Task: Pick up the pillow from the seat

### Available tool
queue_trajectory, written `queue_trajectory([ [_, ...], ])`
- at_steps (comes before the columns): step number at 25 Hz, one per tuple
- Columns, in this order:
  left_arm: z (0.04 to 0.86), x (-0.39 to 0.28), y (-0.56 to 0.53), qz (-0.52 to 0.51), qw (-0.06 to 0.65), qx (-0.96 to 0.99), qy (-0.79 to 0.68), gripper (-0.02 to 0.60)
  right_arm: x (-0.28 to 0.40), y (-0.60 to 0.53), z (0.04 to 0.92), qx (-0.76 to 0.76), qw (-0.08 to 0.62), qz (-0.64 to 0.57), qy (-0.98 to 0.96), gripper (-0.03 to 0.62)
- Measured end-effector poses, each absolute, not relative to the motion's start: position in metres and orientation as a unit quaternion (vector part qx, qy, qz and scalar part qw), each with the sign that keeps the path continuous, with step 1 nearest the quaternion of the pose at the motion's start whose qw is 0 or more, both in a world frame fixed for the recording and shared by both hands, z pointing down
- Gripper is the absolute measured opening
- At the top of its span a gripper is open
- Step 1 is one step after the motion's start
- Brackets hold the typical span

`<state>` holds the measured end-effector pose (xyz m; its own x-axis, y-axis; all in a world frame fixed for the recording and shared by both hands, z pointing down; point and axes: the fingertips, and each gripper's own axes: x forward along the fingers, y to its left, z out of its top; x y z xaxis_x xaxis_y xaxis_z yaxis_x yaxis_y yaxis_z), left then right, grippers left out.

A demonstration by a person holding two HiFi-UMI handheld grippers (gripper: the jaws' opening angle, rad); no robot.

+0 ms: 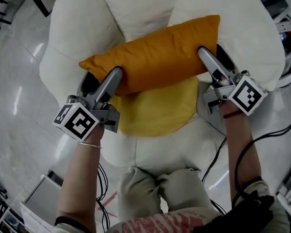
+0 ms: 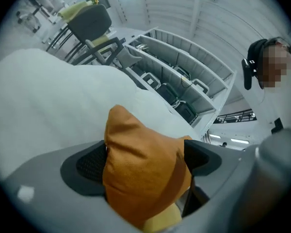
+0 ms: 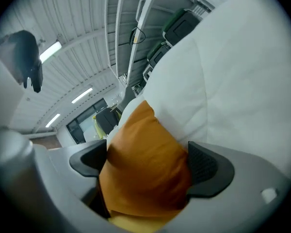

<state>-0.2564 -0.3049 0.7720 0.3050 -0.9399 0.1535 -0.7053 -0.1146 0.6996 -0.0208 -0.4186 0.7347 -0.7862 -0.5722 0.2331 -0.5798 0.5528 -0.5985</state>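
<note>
An orange pillow (image 1: 155, 52) lies across the seat of a white padded armchair (image 1: 72, 42), on top of a yellow pillow (image 1: 155, 106). My left gripper (image 1: 101, 79) stands at the orange pillow's left end and my right gripper (image 1: 214, 56) at its right end. In the left gripper view the pillow's corner (image 2: 136, 144) fills the gap of the left gripper (image 2: 145, 161), whose jaws stand wide apart. The right gripper view shows the same: the pillow (image 3: 145, 144) sits between the wide jaws of the right gripper (image 3: 148, 164). The fabric touches the pads without looking squeezed.
The chair's puffy back (image 1: 150, 4) and arms rise behind and beside the pillows. The person's knees (image 1: 160, 188) are close to the seat's front. Black cables (image 1: 281, 125) run over the glossy floor at the right. Grey shelving (image 2: 184, 76) and a dark chair (image 2: 89, 23) stand beyond.
</note>
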Motion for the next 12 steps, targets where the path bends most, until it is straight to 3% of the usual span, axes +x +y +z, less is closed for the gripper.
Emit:
queue_trajectory([
  [12,0.778,-0.24,-0.304,-0.147,0.289,0.752,-0.574,0.483,-0.015,-0.408,0.745,0.297,0.005,0.331,-0.896,0.436],
])
